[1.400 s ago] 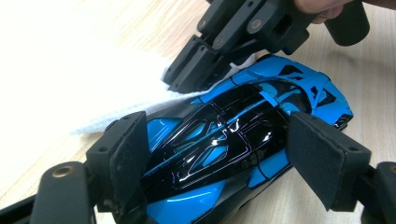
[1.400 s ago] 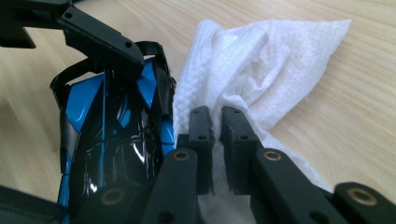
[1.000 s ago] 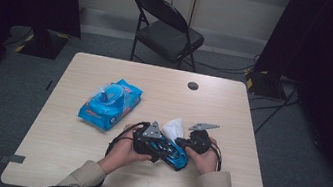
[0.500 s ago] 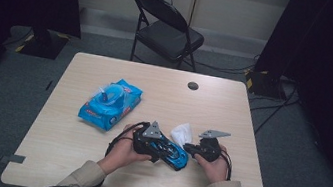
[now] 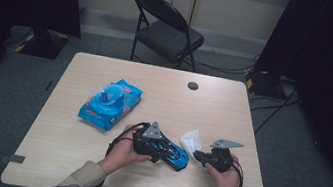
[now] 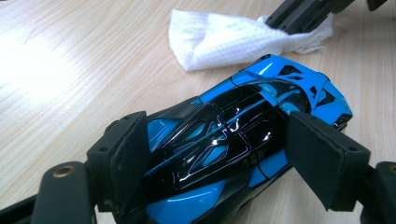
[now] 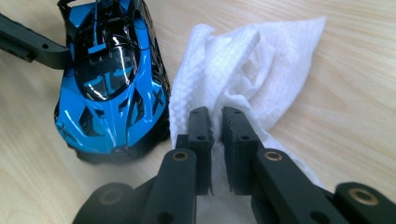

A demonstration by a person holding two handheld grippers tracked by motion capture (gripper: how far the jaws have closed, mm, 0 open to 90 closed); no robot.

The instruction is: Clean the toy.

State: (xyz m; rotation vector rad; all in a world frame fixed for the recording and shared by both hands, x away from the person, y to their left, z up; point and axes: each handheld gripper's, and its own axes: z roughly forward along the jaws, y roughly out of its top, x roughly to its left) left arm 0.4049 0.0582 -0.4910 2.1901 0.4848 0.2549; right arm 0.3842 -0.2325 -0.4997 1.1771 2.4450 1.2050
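A glossy blue and black toy car (image 5: 174,155) lies on the wooden table (image 5: 68,159) near the front edge. My left gripper (image 5: 164,150) is shut on the car's sides; in the left gripper view its pads (image 6: 133,149) press the car (image 6: 224,140) around the cabin. My right gripper (image 5: 199,155) is just right of the car's nose, shut on a crumpled white wipe (image 5: 192,139). In the right gripper view the jaws (image 7: 218,114) pinch the wipe (image 7: 252,60), which rests on the table beside the car (image 7: 112,79).
A blue pack of wipes (image 5: 111,102) with its lid flipped up lies left of centre. A round black cable hole (image 5: 193,85) sits near the far edge. A black folding chair (image 5: 165,27) stands beyond the table.
My right gripper has slid to the right with the wipe, off the car and onto the table beside it. The left gripper and the car have stayed put.
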